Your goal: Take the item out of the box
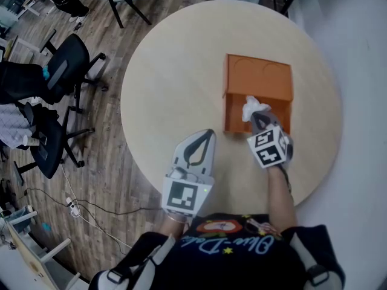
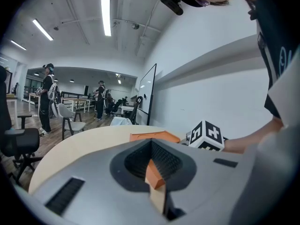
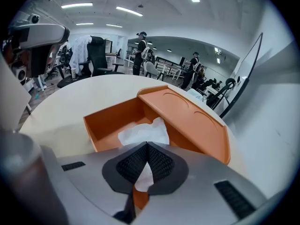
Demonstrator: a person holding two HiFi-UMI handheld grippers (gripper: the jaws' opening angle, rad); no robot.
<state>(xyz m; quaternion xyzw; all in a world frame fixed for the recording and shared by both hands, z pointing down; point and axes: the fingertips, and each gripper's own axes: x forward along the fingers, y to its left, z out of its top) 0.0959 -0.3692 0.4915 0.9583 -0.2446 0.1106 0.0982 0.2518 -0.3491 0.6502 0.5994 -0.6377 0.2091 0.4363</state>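
An orange box [image 1: 237, 115] stands open on the round table [image 1: 175, 71], its lid [image 1: 259, 78] folded back on the far side. A crumpled white paper item [image 1: 254, 108] sticks up out of the box. My right gripper [image 1: 260, 121] is over the box's near right part, shut on that paper. In the right gripper view the white paper [image 3: 143, 134] runs from the box interior [image 3: 110, 121] into the closed tips of my right gripper [image 3: 146, 146]. My left gripper [image 1: 204, 136] rests shut just left of the box, holding nothing; its tips [image 2: 151, 143] meet.
Black office chairs [image 1: 60, 71] and cables stand on the wooden floor left of the table. A white wall runs along the right. In the left gripper view the box lid [image 2: 154, 136] and the right gripper's marker cube [image 2: 208, 136] show; people stand far back.
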